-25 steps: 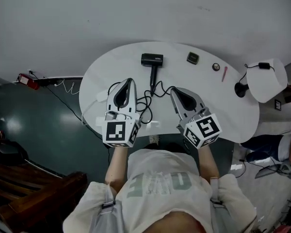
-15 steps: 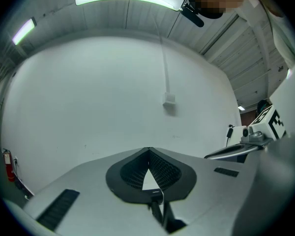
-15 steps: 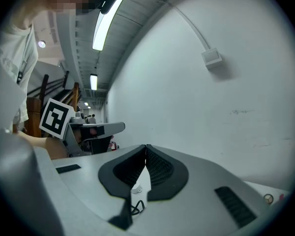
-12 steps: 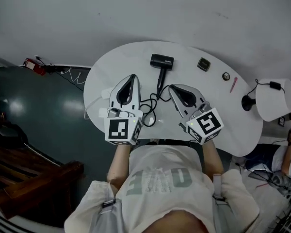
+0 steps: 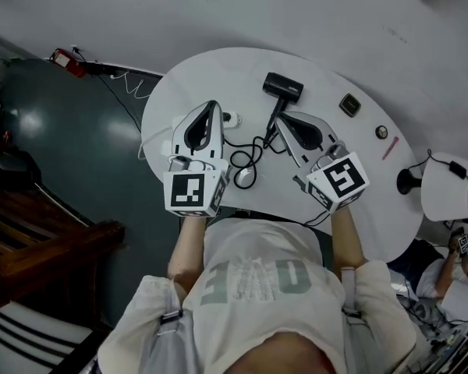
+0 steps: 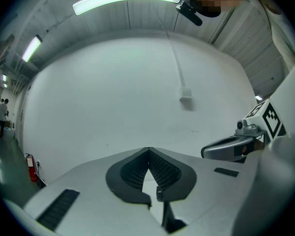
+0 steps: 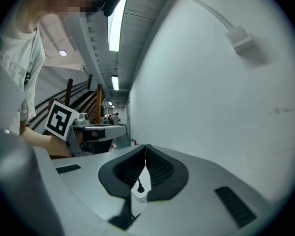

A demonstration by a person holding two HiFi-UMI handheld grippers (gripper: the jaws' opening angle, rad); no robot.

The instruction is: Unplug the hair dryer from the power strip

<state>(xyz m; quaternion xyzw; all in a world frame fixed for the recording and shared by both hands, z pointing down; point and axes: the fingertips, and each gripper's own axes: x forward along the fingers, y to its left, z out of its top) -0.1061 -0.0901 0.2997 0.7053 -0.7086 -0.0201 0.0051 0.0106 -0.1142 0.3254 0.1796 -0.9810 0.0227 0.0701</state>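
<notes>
Black hair dryer [image 5: 283,89] lying flat, plugged into white power strip [image 7: 140,196].

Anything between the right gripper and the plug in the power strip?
Nothing visible. The right gripper, shut, looks straight at the black plug in the white power strip. The left gripper is off to one side; the dryer's cord lies flat on the table.

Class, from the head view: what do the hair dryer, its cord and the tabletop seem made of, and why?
Hair dryer: likely matte black plastic, dull even surface. Cord: probably flexible rubbery sheathing; it lies in loose loops. Tabletop: smooth white, perhaps laminate or painted board; the look leaves it open.
</notes>
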